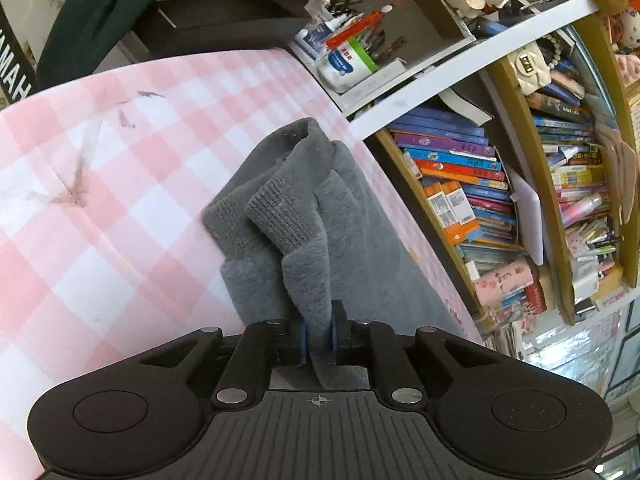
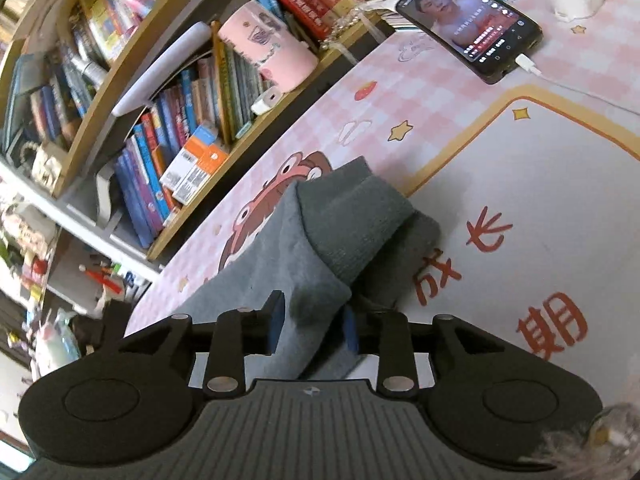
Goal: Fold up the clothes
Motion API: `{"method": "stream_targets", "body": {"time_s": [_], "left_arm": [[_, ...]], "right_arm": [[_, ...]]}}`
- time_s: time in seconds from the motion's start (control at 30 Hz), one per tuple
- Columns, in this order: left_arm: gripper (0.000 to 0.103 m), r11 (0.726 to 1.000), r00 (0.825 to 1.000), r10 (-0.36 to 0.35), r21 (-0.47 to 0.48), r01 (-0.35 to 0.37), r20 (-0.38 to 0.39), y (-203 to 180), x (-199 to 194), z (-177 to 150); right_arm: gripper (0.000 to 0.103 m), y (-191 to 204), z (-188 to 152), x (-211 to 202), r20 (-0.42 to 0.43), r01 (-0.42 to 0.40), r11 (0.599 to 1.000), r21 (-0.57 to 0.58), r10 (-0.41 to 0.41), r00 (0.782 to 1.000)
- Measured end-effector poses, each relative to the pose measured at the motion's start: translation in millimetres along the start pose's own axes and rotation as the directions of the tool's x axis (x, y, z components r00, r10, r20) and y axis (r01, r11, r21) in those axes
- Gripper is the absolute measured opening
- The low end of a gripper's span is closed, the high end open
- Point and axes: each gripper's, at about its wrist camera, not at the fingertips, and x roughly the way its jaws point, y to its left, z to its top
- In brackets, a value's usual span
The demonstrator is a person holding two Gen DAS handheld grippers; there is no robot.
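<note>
A pair of grey socks lies on the pink checked desk mat, ribbed cuffs pointing away from me. My left gripper is shut on a fold of one sock's fabric, which hangs pinched between the blue pads. In the right wrist view the toe end of the socks rests on the mat, darker toe caps stacked. My right gripper holds a thick bundle of the lighter grey sock body, with both blue pads pressed against its sides.
A bookshelf crammed with books runs along the mat's far edge and also shows in the right wrist view. A tray of pens and bottles stands beyond the mat. A phone on a charging cable lies at the back right.
</note>
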Motion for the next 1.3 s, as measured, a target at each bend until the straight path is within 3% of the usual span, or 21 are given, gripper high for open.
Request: {"method": "stream_targets", "body": {"time_s": [0.1, 0.23, 0.4, 0.47, 0.57, 0.7, 0.8, 0.93, 1.07, 1.27, 1.3], "left_arm": [[0.011, 1.0, 1.0, -0.004, -0.001, 0.004, 0.003, 0.7, 0.6, 0.0], [0.011, 1.0, 1.0, -0.004, 0.001, 0.004, 0.006, 1.8, -0.6, -0.2], [0.011, 1.0, 1.0, 0.0, -0.007, 0.0, 0.002, 3.7, 3.2, -0.8], [0.014, 1.0, 1.0, 0.009, 0.004, -0.009, 0.005, 2.9, 0.0, -0.3], [0.025, 0.999, 0.999, 0.04, 0.011, -0.041, 0.037, -0.5, -9.6, 1.5], [0.053, 0.992, 0.988, 0.108, 0.061, -0.115, 0.11, -12.9, -25.3, -0.5], [0.062, 0.968, 0.969, 0.185, 0.142, -0.209, 0.165, -25.1, -34.8, -3.3], [0.066, 0.944, 0.95, 0.253, 0.167, -0.284, 0.181, -25.2, -33.3, -3.0], [0.066, 0.951, 0.959, 0.245, 0.156, -0.267, 0.145, -19.7, -22.6, -2.7], [0.063, 0.966, 0.969, 0.196, 0.138, -0.217, 0.151, -21.1, -8.3, 1.4], [0.063, 0.969, 0.971, 0.186, 0.134, -0.207, 0.152, -21.8, -5.0, 2.1]], "right_arm": [[0.011, 16.4, 5.2, -3.8, 0.04, -0.007, 0.996, -0.084, 0.01, 0.999], [0.009, 44.4, 2.3, -27.8, 0.131, -0.057, 0.963, -0.263, 0.094, 0.987], [0.01, 14.5, -2.8, -4.1, 0.02, 0.084, 0.982, -0.167, -0.082, 0.996], [0.011, 10.2, -5.3, -3.6, 0.023, 0.078, 0.986, -0.146, -0.075, 0.997], [0.022, 15.2, -6.4, -10.8, 0.058, 0.089, 0.981, -0.17, -0.08, 0.995], [0.046, 26.1, -9.5, -26.3, 0.158, 0.198, 0.945, -0.262, -0.16, 0.974], [0.053, 31.3, -16.8, -35.0, 0.237, 0.29, 0.895, -0.339, -0.217, 0.947], [0.056, 26.6, -22.5, -29.6, 0.216, 0.307, 0.876, -0.373, -0.24, 0.946], [0.056, 21.9, -24.1, -20.2, 0.17, 0.278, 0.895, -0.35, -0.231, 0.958], [0.056, 27.1, -25.4, -2.4, 0.118, 0.235, 0.903, -0.359, -0.207, 0.971], [0.05, 29.4, -25.5, 0.7, 0.114, 0.232, 0.901, -0.367, -0.204, 0.972]]}}
